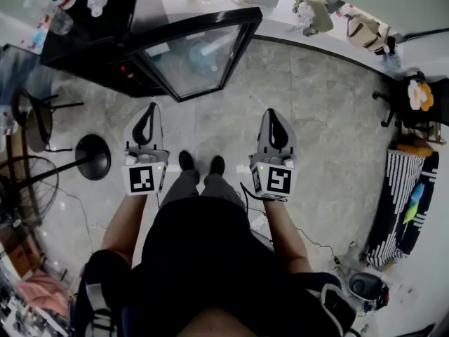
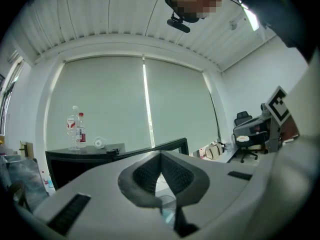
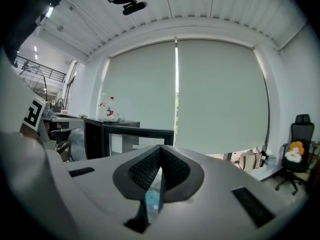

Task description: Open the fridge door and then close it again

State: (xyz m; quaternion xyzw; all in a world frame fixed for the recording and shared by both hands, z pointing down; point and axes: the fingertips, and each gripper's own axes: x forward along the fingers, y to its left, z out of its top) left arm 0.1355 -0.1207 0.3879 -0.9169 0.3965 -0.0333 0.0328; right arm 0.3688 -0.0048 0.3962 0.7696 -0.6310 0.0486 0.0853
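Fridge door open, both grippers empty.
My L gripper [image 1: 149,111] & R gripper [image 1: 273,114] were closed on nothing, held level, apart from the fridge [image 1: 84,48]; its glass door [image 1: 196,58] stood swung open just ahead.

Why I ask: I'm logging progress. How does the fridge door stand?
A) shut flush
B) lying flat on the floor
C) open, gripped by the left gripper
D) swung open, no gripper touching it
D: the fridge door stands swung out, with the left gripper and right gripper both shut and clear of it.
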